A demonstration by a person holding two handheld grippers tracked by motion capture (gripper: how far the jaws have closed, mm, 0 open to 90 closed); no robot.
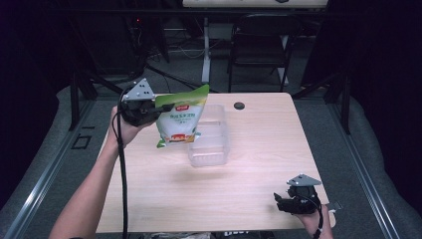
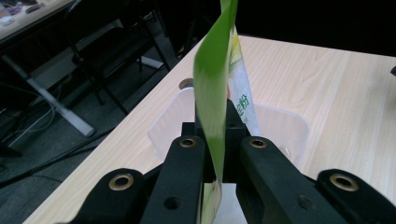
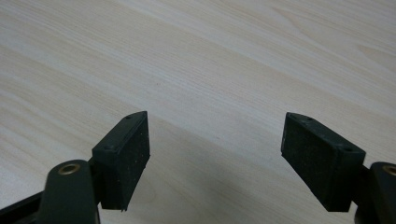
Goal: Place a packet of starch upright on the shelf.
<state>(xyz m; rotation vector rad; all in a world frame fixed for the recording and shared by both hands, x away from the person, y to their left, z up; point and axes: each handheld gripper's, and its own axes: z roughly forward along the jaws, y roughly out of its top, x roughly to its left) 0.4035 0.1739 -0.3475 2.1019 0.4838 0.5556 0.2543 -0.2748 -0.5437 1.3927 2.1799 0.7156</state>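
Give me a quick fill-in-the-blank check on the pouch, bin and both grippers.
1. The left gripper is shut on the ____ edge of the pouch.
2. The pouch hangs beside a clear ____.
3. The right gripper has its fingers ____.
4. It rests over the table, holding ____.

Missing words: top; bin; open; nothing

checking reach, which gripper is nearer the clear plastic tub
Left. The left gripper holds the green-and-white pouch beside the clear plastic tub; the right gripper sits at the near table edge.

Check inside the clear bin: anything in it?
The clear bin looks empty through its walls in the high view. The green pouch, clamped in the left gripper, hides its near-left corner.
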